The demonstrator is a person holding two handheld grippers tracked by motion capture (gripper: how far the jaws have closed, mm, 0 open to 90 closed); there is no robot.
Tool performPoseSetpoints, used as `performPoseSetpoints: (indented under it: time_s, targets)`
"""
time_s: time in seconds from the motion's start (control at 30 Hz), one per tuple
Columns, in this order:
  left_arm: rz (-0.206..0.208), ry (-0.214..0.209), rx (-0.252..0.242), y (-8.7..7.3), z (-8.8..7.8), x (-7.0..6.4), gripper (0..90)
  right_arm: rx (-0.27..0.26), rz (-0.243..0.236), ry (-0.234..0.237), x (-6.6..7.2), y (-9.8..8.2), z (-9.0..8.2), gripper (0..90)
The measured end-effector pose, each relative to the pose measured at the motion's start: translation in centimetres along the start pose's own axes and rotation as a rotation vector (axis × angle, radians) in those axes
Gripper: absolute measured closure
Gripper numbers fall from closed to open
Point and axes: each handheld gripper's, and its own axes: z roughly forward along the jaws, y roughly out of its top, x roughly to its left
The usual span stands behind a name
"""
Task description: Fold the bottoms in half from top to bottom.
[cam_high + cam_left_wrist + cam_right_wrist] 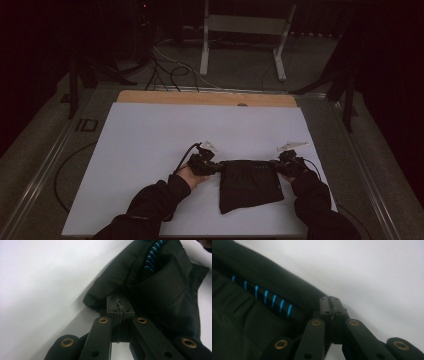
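Left claw [119,305]: jaws together, clamped on the edge of a dark cloth item [160,290]; a thin strip of fabric shows pinched betw. the tips. Left claw [216,168] sits at the item's upper-left corner in the high view.

Right claw [332,305]: jaws together at the item's other upper corner [274,164]; fabric betw. the tips hard to make out, but the cloth runs right up to them.

Dark cloth item [249,184]: lies flat on the white surface [150,140], near the front edge, stretched betw. both claws. Blue stitch marks [265,298] along the top band. Type of garment can't be told; folds lost in the dark.

Surroundings: wooden strip [205,98] at the surface's far edge; cables [165,70] and a white frame [245,30] on the floor beyond, dim.
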Motion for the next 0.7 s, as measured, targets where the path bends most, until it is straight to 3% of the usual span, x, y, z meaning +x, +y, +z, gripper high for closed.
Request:
performPoseSetpoints:
  time_s: [0.2, 0.43, 0.7]
  targets:
    - [0.004, -0.009, -0.005, 0.1, -0.1, -0.4, 89.3, 0.007, 0.003, 0.028, 0.3, 0.0, 0.1, 89.9]
    - [0.026, -0.033, -0.020, 0.1, -0.7, -1.1, 89.3, -0.017, 0.036, 0.103, 0.9, -0.4, -0.5, 89.9]
    - [0.062, -0.084, -0.033, -0.6, -1.6, -2.8, 89.2, -0.043, 0.031, 0.162, 3.0, -1.3, -1.9, 89.8]
